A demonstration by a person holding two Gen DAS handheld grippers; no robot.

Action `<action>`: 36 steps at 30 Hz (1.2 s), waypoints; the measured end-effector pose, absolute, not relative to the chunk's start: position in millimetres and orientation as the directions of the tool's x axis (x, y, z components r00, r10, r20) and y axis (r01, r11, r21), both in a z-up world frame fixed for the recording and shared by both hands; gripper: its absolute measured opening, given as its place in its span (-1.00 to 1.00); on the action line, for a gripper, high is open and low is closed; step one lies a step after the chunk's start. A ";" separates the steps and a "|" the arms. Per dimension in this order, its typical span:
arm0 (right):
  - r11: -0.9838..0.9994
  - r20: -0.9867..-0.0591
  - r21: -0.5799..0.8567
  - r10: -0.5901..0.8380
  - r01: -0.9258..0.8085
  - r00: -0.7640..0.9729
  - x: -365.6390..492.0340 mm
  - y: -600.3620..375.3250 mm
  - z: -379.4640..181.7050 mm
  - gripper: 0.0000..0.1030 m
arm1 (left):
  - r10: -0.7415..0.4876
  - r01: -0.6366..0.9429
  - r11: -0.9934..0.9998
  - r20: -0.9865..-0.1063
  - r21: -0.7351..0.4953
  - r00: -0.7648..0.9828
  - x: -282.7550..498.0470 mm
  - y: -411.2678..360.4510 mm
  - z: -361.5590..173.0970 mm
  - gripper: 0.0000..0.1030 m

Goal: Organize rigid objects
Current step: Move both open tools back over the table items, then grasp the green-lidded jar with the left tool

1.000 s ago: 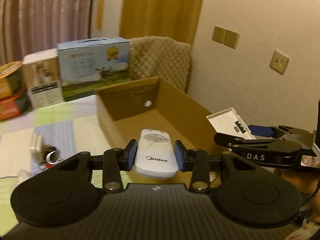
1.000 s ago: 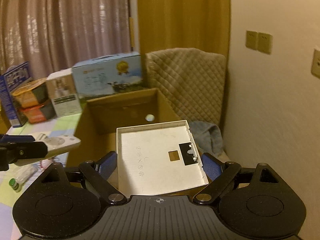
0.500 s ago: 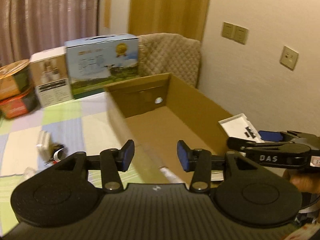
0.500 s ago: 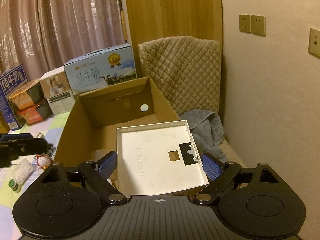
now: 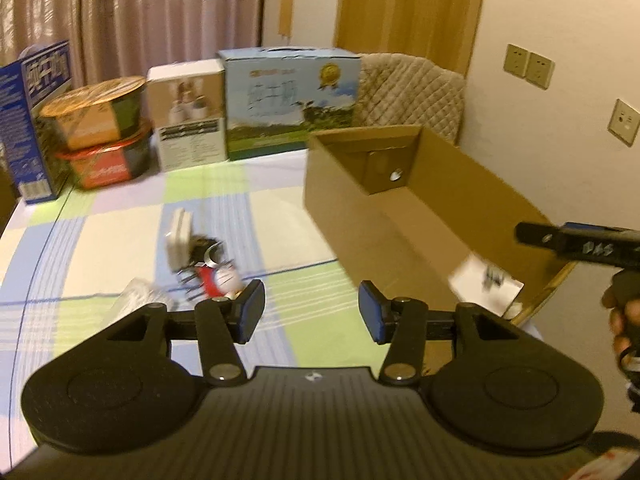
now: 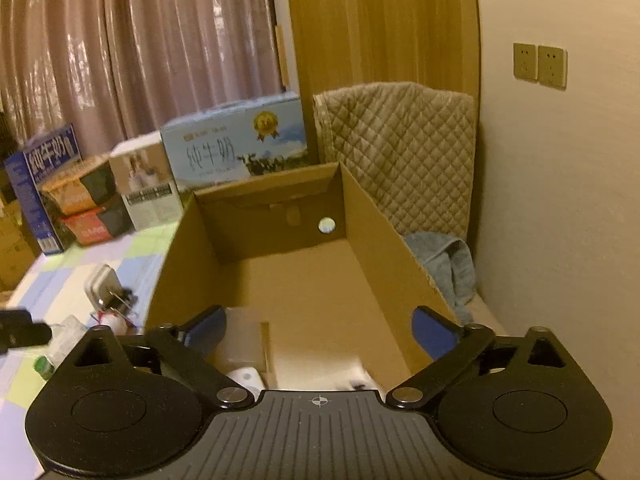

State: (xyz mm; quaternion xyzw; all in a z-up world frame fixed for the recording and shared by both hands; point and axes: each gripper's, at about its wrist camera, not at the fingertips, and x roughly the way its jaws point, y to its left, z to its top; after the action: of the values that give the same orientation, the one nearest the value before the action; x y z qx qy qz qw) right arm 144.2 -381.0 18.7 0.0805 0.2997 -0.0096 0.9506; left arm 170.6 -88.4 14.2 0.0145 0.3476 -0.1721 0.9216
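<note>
Both sets of jaws are seen spread with nothing between them, and both have just been opening. The white remote carried by the left gripper (image 5: 311, 312) a second ago is gone from its jaws, and the white plastic tray (image 5: 484, 282) formerly between the right gripper (image 6: 318, 330) jaws is now seen, blurred, low inside the cardboard box (image 5: 472, 208). Two rigid items are thus judged delivered. The left gripper is now aimed over the checked tabletop (image 5: 120, 236), near the small clutter (image 5: 204, 260) beside the box, which is taken as the likely next pickup.
</note>
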 end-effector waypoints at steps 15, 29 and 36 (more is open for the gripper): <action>0.975 -0.514 0.195 0.192 -0.104 0.836 108.2 -300.9 59.5 0.89 | -0.152 0.178 0.984 -0.679 -0.032 0.719 133.9 0.0 4.1 0.12; 0.956 -0.559 0.159 0.293 -0.246 0.776 100.8 -215.9 37.0 0.89 | -0.096 0.109 0.994 -0.686 -0.024 0.721 117.9 60.3 1.4 0.30; 0.951 -0.607 0.155 0.306 -0.268 0.733 116.6 -191.8 8.8 0.88 | -0.109 0.131 0.991 -0.696 -0.021 0.709 131.7 68.7 -19.2 0.30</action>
State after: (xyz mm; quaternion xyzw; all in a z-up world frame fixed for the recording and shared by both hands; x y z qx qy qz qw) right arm 116.6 -191.8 8.8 0.0283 0.3309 0.1543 0.9305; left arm 131.7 68.7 -19.2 0.0148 0.3757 -0.0649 0.9244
